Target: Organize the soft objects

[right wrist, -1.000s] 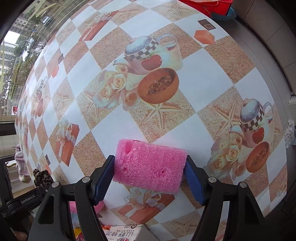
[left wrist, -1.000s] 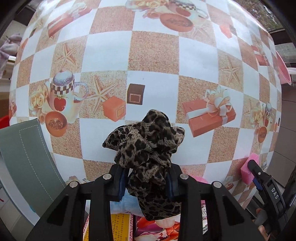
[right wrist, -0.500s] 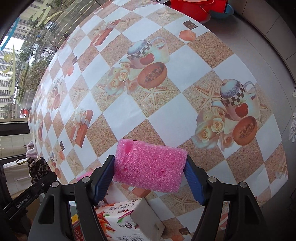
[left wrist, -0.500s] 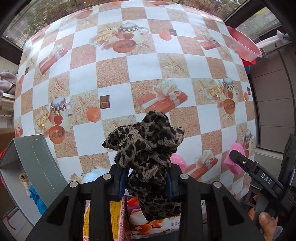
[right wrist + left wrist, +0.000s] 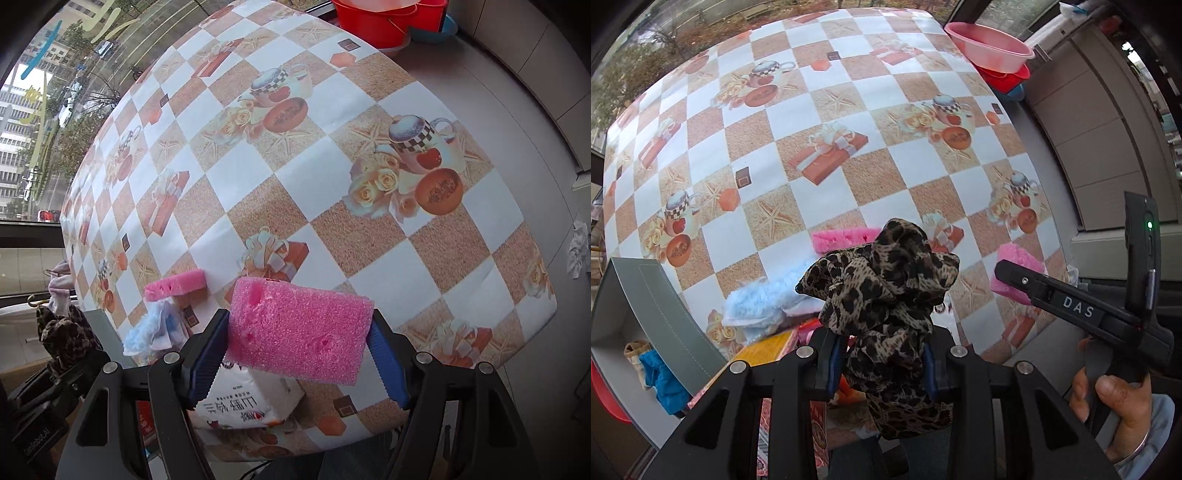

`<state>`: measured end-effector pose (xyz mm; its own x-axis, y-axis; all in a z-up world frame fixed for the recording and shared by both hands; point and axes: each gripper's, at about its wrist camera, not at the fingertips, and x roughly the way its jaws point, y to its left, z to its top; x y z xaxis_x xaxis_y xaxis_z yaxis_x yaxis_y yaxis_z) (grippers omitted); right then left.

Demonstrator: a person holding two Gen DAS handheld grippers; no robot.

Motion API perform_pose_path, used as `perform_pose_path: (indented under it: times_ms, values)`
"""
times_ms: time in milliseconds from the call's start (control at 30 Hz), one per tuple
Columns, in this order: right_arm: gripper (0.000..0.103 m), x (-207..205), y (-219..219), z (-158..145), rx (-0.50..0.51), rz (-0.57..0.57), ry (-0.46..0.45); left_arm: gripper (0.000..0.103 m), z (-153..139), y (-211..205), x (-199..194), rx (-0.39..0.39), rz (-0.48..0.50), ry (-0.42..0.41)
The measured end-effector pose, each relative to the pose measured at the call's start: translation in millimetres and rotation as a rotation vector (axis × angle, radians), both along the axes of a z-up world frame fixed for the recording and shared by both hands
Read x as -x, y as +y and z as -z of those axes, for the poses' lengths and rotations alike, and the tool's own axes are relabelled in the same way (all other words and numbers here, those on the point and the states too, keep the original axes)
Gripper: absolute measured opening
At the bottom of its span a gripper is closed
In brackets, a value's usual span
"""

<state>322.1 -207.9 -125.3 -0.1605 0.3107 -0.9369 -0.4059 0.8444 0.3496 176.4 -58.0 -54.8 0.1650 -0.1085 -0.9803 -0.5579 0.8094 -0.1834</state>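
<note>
Your left gripper (image 5: 882, 363) is pinched on the leopard-print scrunchie (image 5: 882, 291), held up over the near edge of the table (image 5: 820, 122). Your right gripper (image 5: 297, 360) squeezes a pink sponge (image 5: 299, 328) across its width, fingers set wide, clear above the near edge. A second pink sponge (image 5: 175, 285) and a pale blue fluffy cloth (image 5: 153, 328) lie together near that edge.

We hold our left gripper (image 5: 882, 363) raised above the table (image 5: 827, 147), its jaws clamped on a leopard-print scrunchie (image 5: 886, 288). Our right gripper (image 5: 299, 358) hangs over the table's near edge, pinching a pink sponge (image 5: 299, 328) between blue pads (image 5: 205, 363).
</note>
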Motion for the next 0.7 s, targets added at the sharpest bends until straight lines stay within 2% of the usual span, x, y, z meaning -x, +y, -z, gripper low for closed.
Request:
perform_pose_path:
  times_ms: [167,367,500,700]
  values:
    - [0.074,25,-11,-9,0.009,-0.029,-0.012,0.037,-7,-29,22,0.032,0.07,-0.035]
    - [0.074,60,-20,-23,0.018,-0.068,-0.033,0.037,-15,-55,53,0.024,0.146,-0.073]
    - [0.074,81,-22,-30,0.019,-0.093,-0.038,0.037,-20,-57,76,0.027,0.142,-0.096]
    - [0.074,113,-12,-38,0.021,-0.159,-0.051,0.037,-28,-46,113,0.014,0.082,-0.126]
